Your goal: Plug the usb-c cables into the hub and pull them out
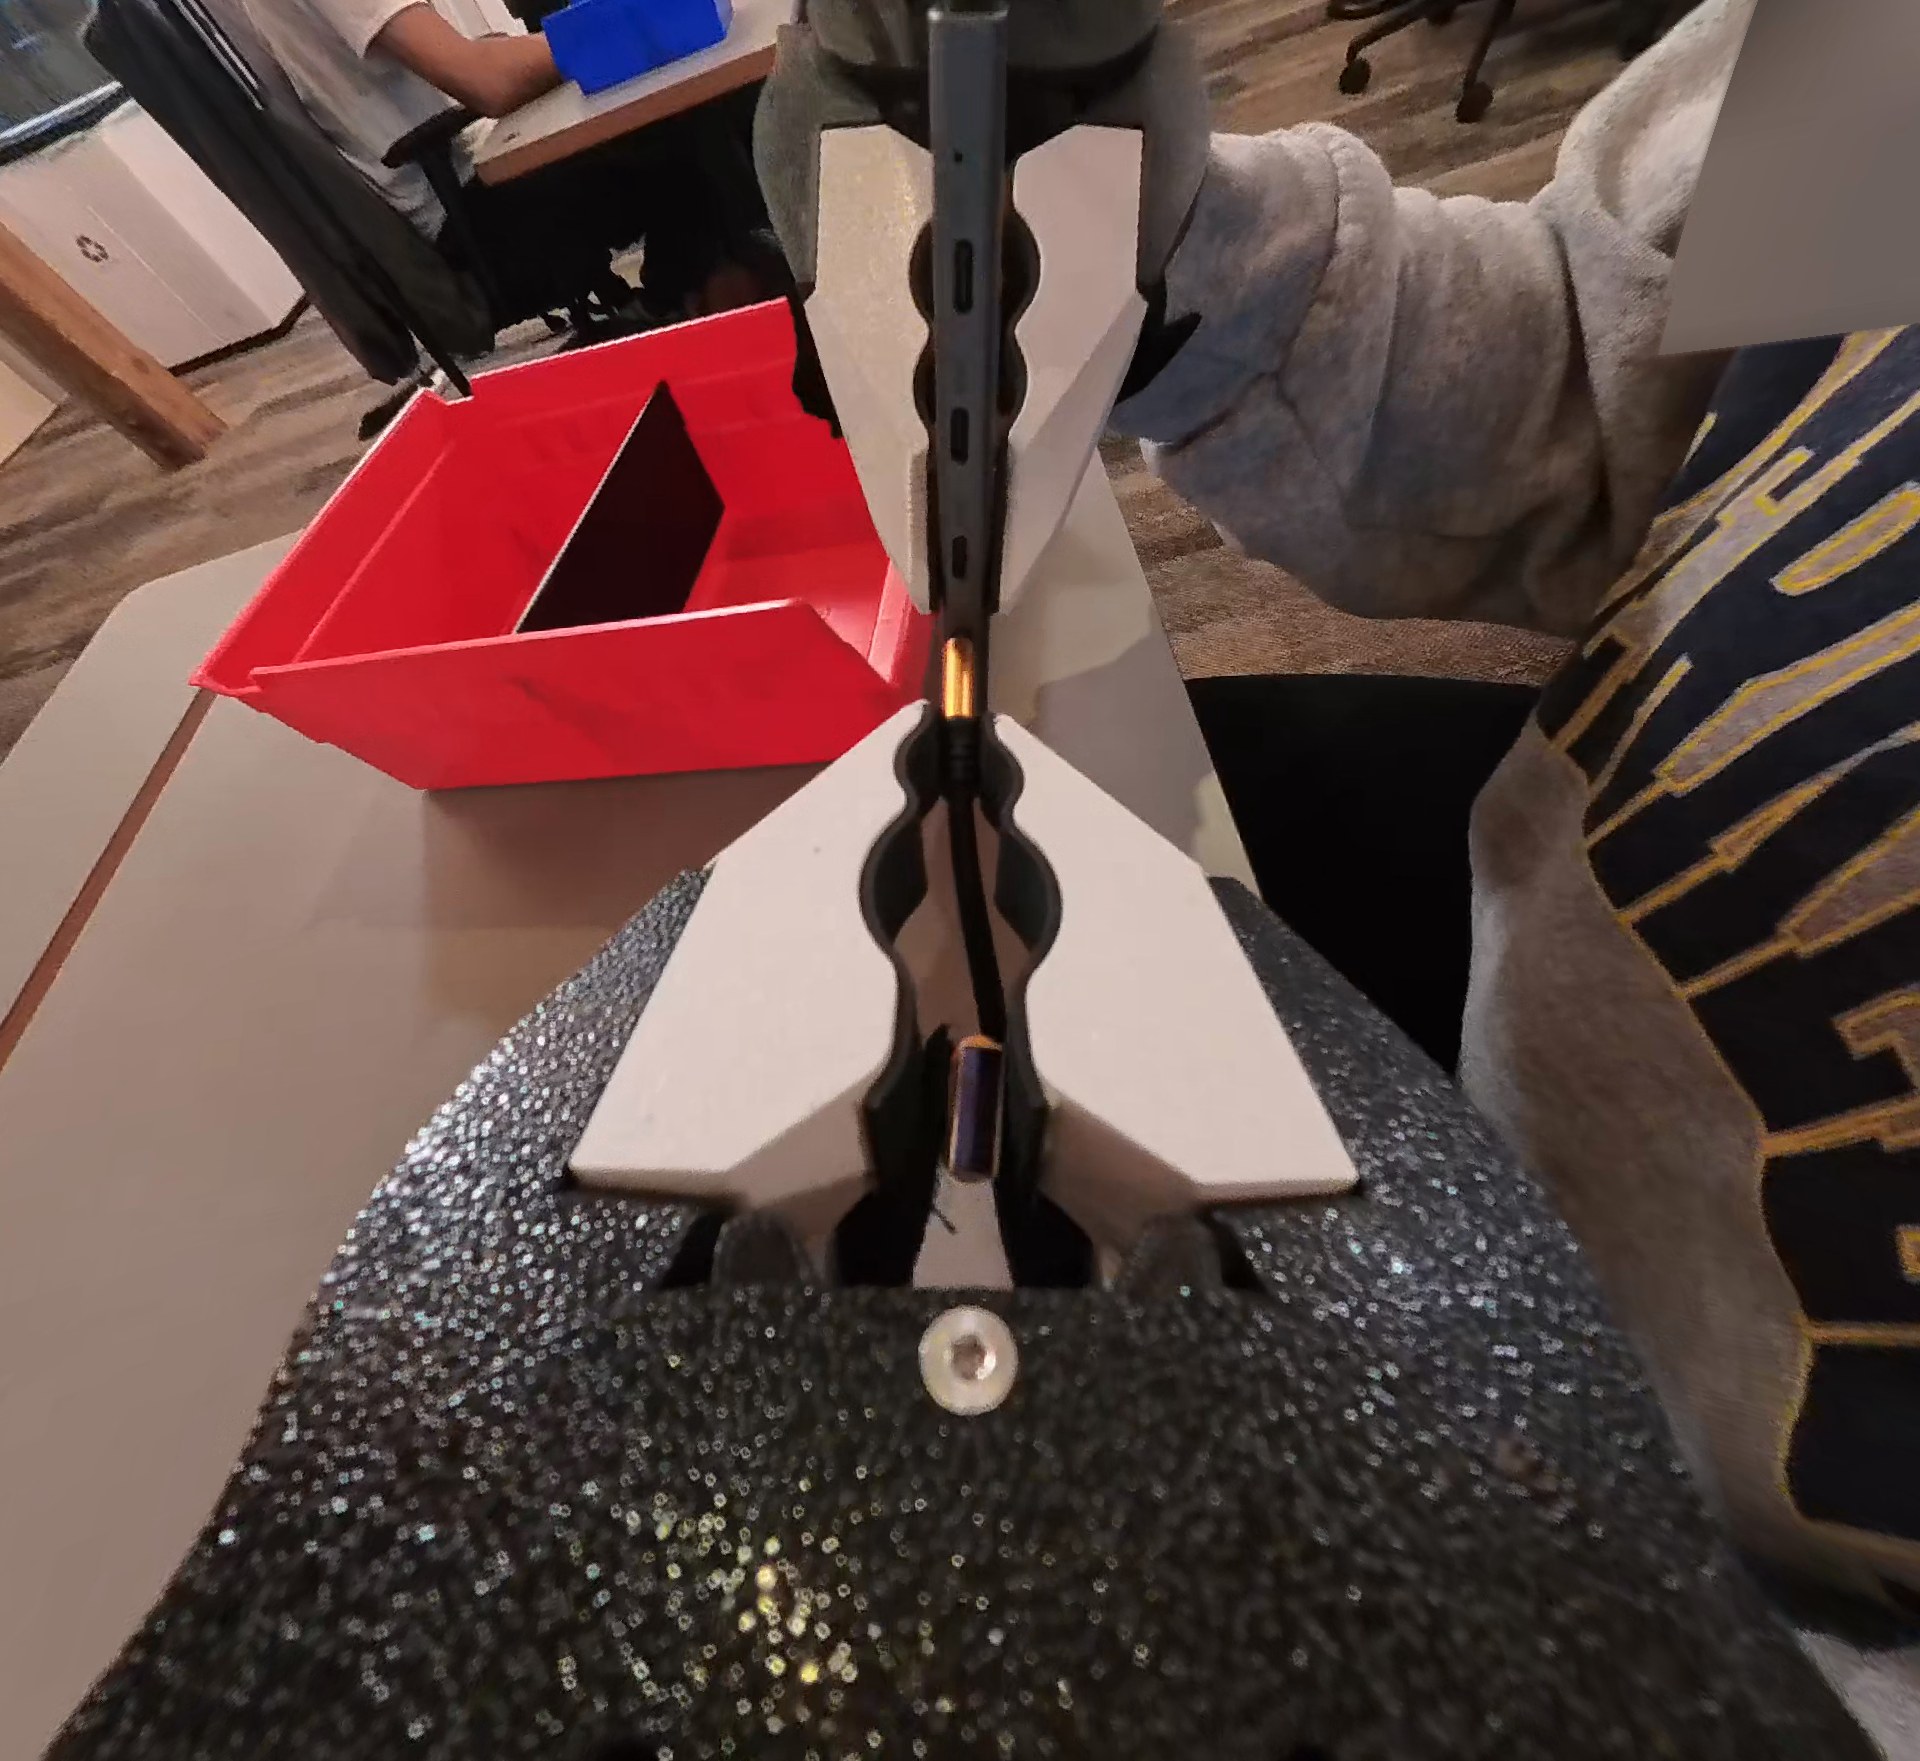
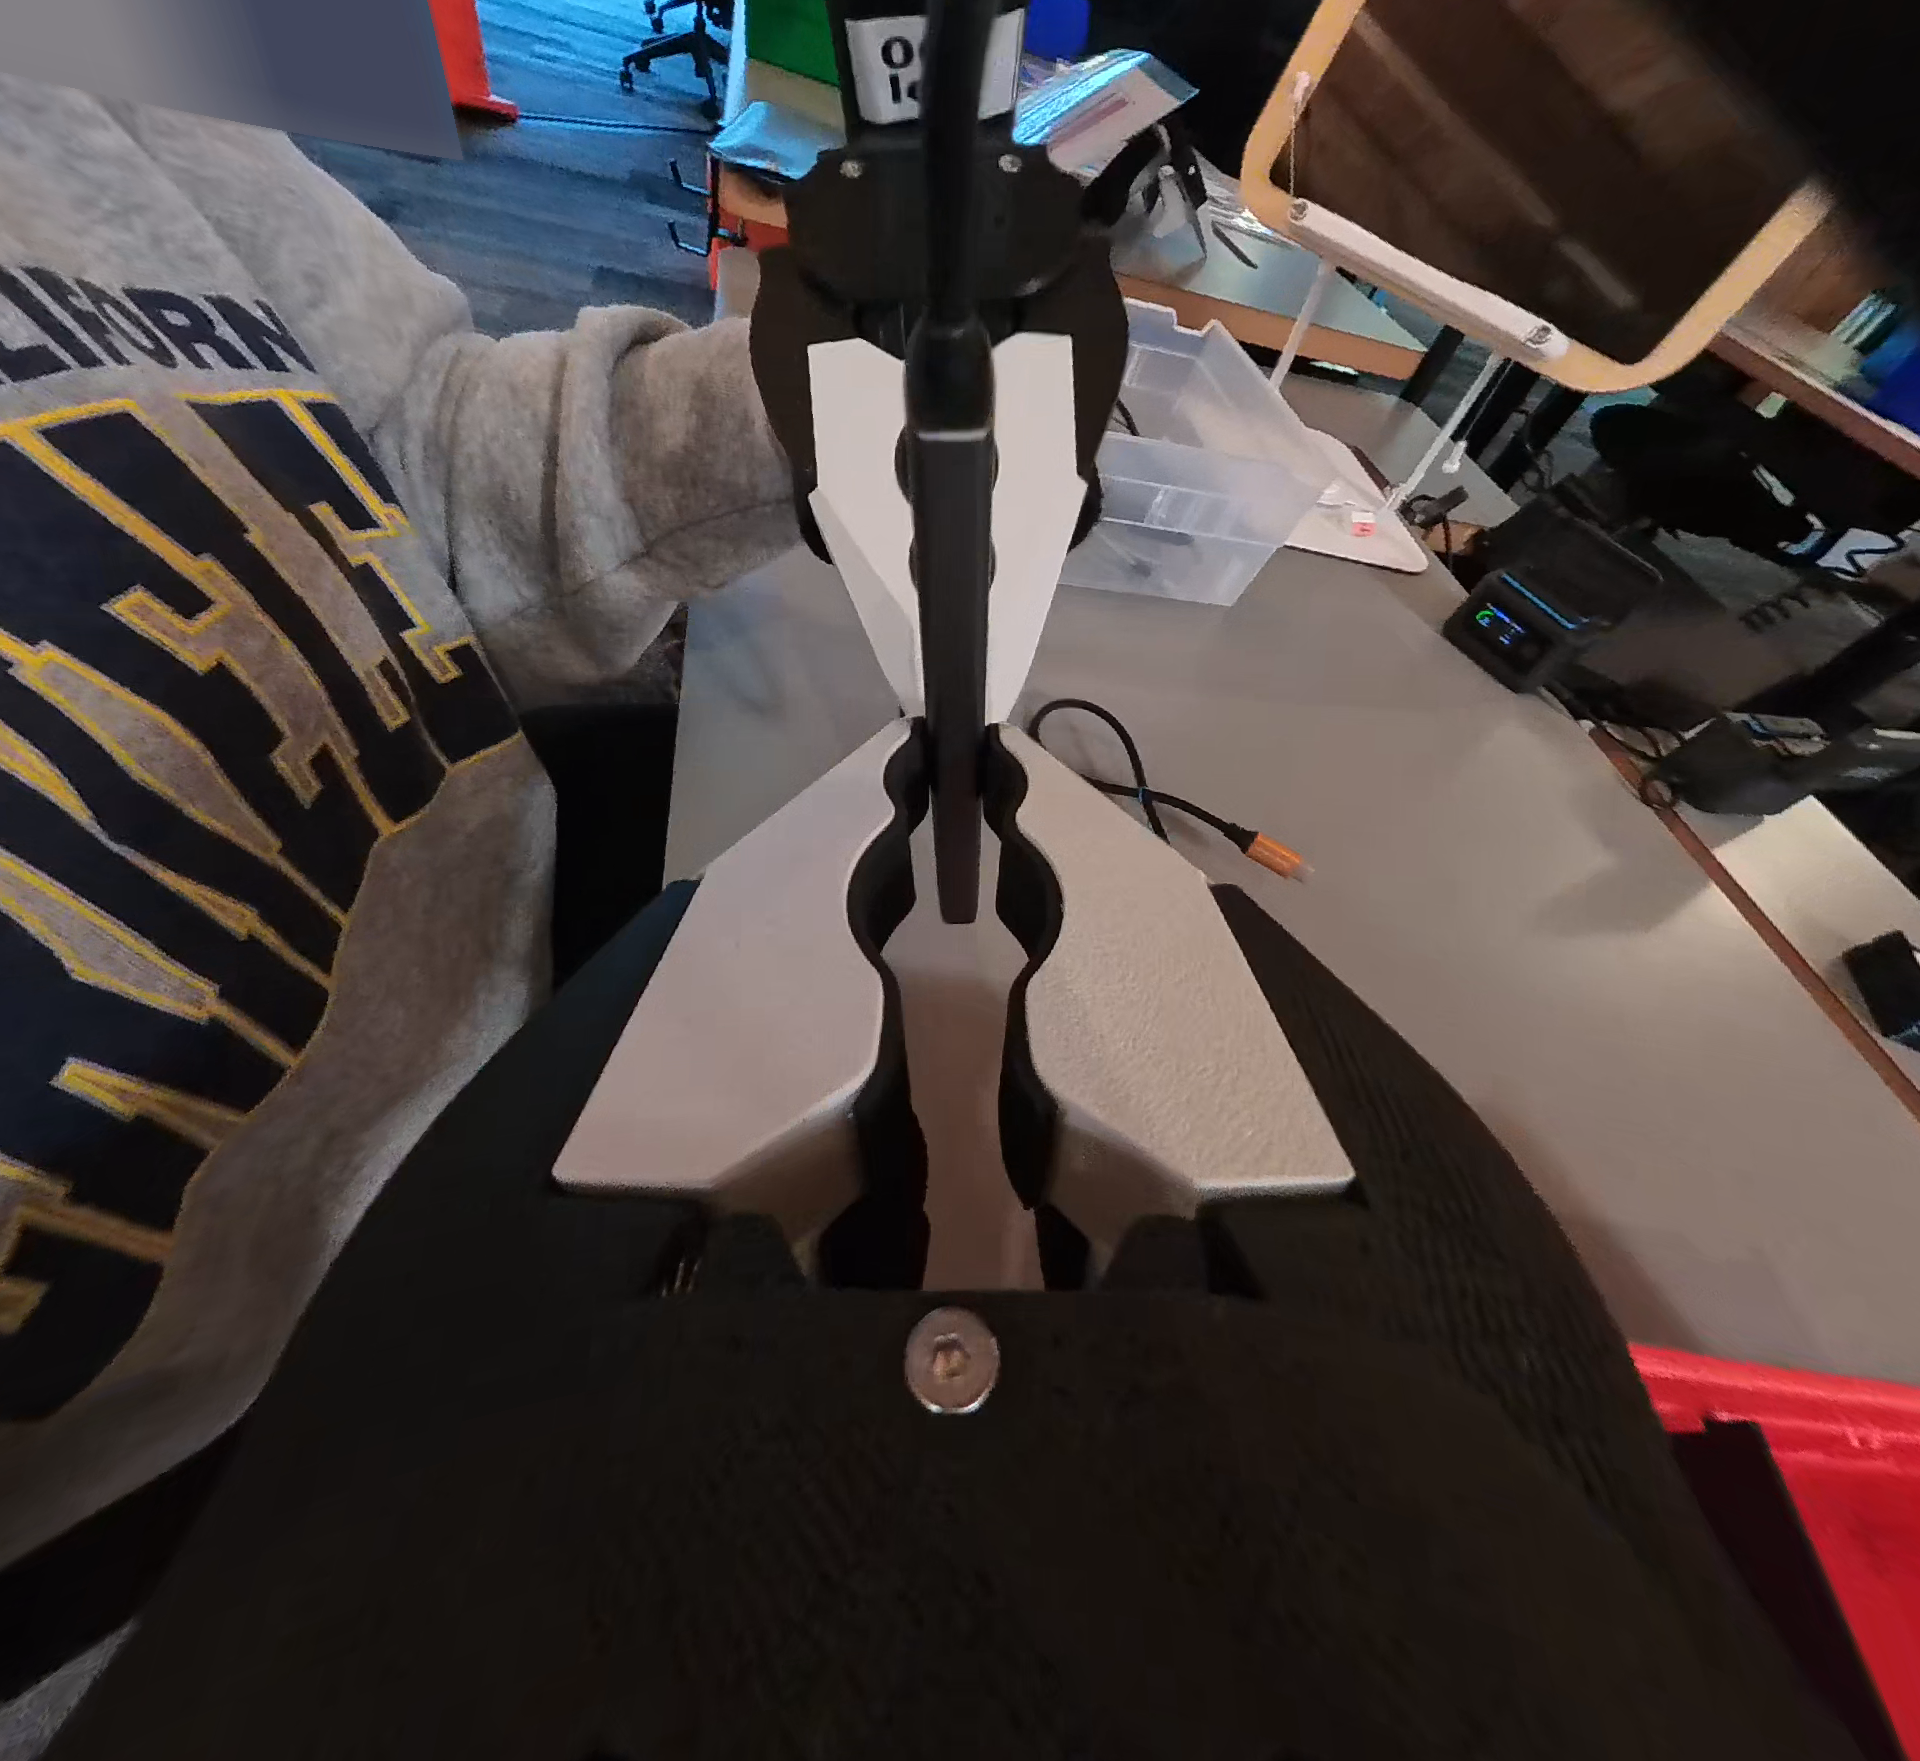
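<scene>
**Hub and cable held end to end over the table**

The left gripper (image 1: 958, 724) is seen closed on a black usb-c cable (image 1: 977, 890), whose orange-collared plug (image 1: 958, 677) juts from the fingertips. The plug's tip sits at the near end of the hub (image 1: 964, 340) — whether it is seated in a port or only touching cannot be told. A second metallic connector (image 1: 977, 1103) lies between the fingers nearer the camera.

The right gripper (image 2: 953, 740) is clamped on the slim dark hub (image 2: 951, 610), which is held edge-on; in the left wrist view a row of slots is visible along its narrow side. Both grippers are held facing each other above the grey table (image 2: 1403, 880).

Another cable (image 2: 1143, 797) with an orange plug lies loose on the table, beside the right gripper. A red bin (image 1: 540, 631) with a dark divider stands on the table, left of the left gripper. A clear plastic tray (image 2: 1195, 485) rests farther back.
</scene>
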